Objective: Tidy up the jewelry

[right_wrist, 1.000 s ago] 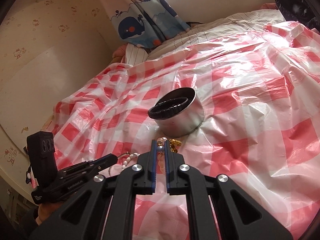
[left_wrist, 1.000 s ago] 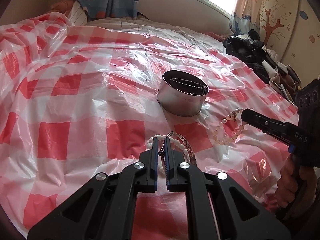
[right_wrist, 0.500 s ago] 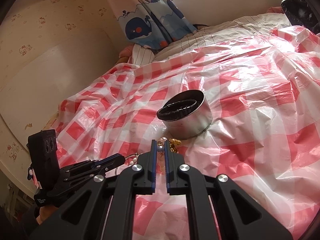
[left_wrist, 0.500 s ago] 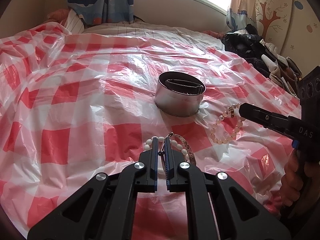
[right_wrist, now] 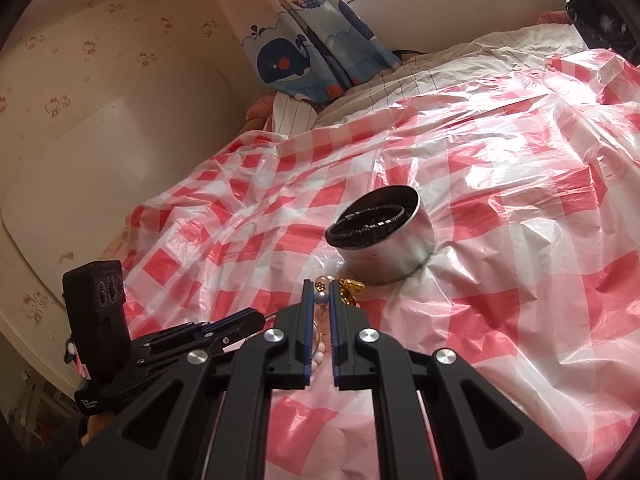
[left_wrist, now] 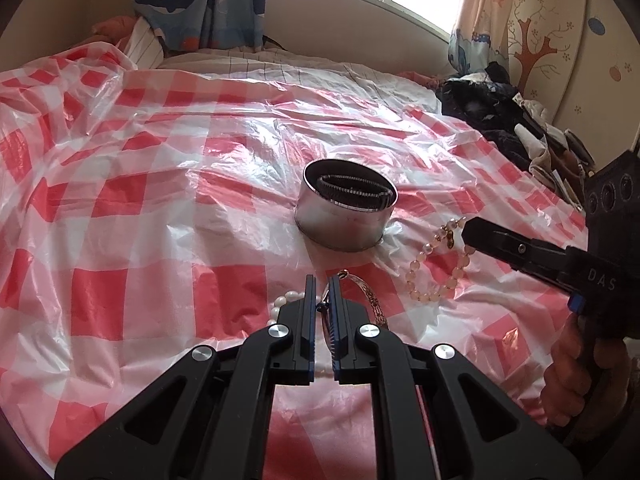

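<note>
A round metal tin (left_wrist: 347, 216) stands on the red-and-white checked plastic sheet (left_wrist: 140, 216) with a black bracelet (left_wrist: 354, 192) inside; it also shows in the right wrist view (right_wrist: 390, 246). My left gripper (left_wrist: 322, 288) is shut on a thin silver bangle (left_wrist: 366, 294), with a white bead bracelet (left_wrist: 280, 304) under its fingers. My right gripper (right_wrist: 320, 290) is shut on a pale beaded bracelet (right_wrist: 322, 298) with a gold charm (right_wrist: 350, 290); the left wrist view shows that bracelet (left_wrist: 434, 264) hanging from the right gripper (left_wrist: 472, 234) beside the tin.
A pile of dark clothes and bags (left_wrist: 504, 116) lies at the bed's right edge. Whale-print curtains (left_wrist: 200, 4) and a window sill stand behind the bed. A cream wall panel (right_wrist: 80, 152) lies left of the bed.
Both grippers have lifted and drawn back a little, so the tin and the sheet sit lower in both views. Both grips are unchanged.
</note>
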### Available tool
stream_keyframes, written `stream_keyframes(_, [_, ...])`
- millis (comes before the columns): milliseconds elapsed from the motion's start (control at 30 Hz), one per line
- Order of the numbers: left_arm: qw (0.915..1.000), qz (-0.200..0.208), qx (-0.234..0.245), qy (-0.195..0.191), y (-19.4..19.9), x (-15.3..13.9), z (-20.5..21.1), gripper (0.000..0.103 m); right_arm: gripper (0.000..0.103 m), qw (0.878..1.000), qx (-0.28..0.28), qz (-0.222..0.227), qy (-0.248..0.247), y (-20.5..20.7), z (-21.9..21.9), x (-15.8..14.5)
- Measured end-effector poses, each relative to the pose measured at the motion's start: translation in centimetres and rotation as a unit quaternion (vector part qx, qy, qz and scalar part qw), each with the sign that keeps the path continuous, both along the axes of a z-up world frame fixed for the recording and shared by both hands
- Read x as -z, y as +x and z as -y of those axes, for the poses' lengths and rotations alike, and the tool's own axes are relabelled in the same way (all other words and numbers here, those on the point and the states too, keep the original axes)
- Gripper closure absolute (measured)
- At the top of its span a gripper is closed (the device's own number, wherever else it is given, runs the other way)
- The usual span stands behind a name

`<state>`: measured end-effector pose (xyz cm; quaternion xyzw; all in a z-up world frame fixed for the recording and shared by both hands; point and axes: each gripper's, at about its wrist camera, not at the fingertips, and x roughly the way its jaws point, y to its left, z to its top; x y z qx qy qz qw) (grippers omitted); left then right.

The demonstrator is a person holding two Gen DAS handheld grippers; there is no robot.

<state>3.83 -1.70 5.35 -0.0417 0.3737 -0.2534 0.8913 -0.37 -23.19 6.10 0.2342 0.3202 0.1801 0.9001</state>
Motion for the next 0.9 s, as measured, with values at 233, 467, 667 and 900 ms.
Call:
stream_keyframes(233, [0.9983, 0.024, -0.006, -0.052, 4.0, -3.3, 2.6, 0.098, 0.095, 0.999, -0.001, 0.03, -0.027, 2.7, 0.0, -2.7])
stream_keyframes(467, [0.9978, -0.007, -0.036, -0.056, 9.6, -1.6, 5.7, 0.097, 0.095, 0.999, -0.001, 0.028, -0.043, 7.0, 0.9, -3.3])
stream_keyframes(667, [0.9979, -0.04, -0.039, -0.032, 10.6, 0.3, 5.2, 0.09, 0.095, 0.998, -0.031, -0.029, -0.055, 11.4, -0.3, 0.1])
stream_keyframes(900, [0.9978, -0.033, -0.055, -0.018, 7.9, -0.5, 1.4, 0.077, 0.094, 0.997, -0.005, -0.037, -0.061, 11.3, 0.5, 0.9])
